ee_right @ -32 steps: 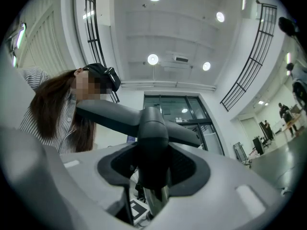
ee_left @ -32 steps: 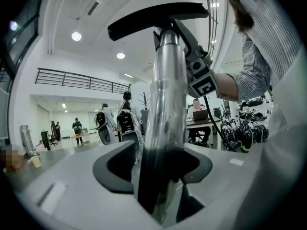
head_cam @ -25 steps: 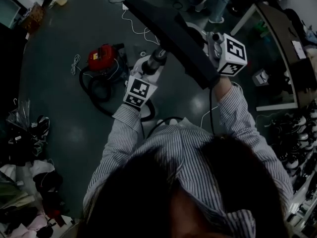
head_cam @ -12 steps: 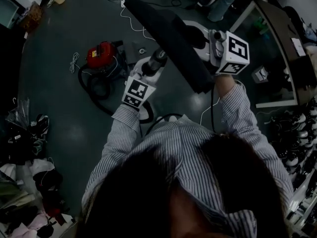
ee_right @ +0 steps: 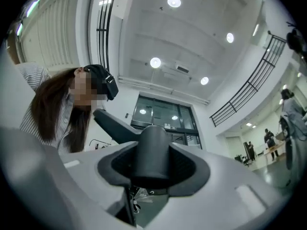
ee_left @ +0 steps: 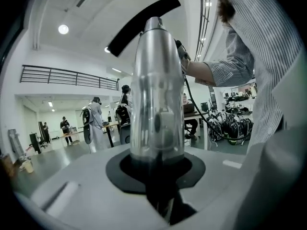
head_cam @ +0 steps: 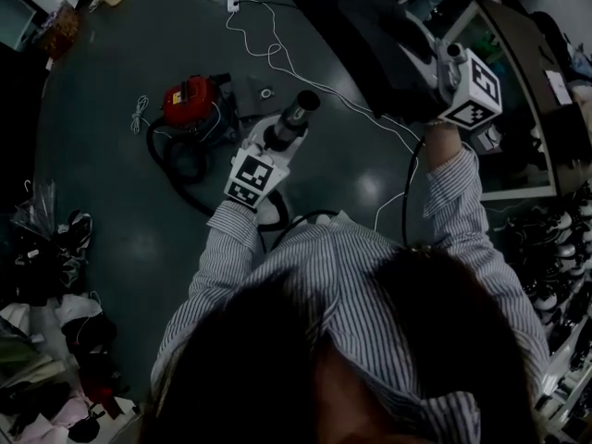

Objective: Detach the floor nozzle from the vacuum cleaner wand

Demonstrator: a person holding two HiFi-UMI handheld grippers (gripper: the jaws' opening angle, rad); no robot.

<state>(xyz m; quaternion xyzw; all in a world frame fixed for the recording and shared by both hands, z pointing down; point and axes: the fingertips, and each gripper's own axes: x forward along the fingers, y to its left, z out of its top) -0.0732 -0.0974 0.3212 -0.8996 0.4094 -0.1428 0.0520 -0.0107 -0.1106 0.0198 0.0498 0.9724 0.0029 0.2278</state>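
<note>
Dark floor [head_cam: 111,202] below; left claw [ee_left: 156,169] grips wand [ee_left: 156,90], right claw [ee_right: 153,176] nozzle [head_cam: 370,35]

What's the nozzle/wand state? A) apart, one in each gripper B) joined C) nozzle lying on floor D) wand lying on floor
A: the right gripper clamps the floor nozzle, the left gripper clamps the wand, and floor shows between the two parts.

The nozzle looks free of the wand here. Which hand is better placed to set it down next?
Right, probably. The right tongs are shut on the neck of the black plastic floor nozzle, held clear of the silver metal wand; the left tongs are shut on that wand.
</note>
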